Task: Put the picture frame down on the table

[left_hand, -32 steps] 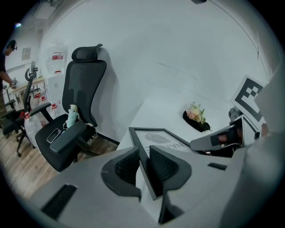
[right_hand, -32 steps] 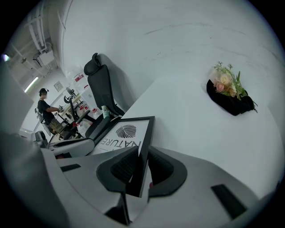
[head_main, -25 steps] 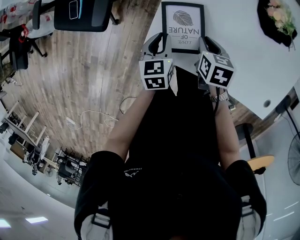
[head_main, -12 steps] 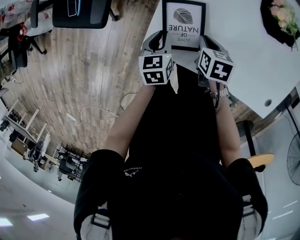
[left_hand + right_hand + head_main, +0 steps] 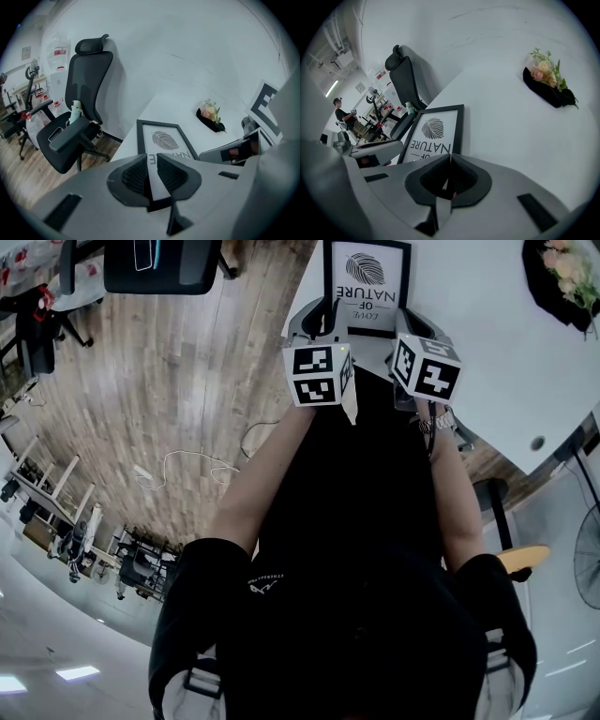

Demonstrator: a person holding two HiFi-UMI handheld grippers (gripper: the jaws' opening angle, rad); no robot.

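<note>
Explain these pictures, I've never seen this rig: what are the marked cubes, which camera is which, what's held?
There is no robot here. A person holds a two-jaw tool in each hand, and the marked cubes are part of those tools. One picture looks down from the person's head. The other two come from cameras riding on each tool, looking along its jaws. The left gripper has its jaws clamped on the near edge of the picture frame. The right gripper appears to pinch the frame's other near corner. The frame is over the white table, which also carries a flower arrangement. I cannot tell whether the frame already rests there.
</note>
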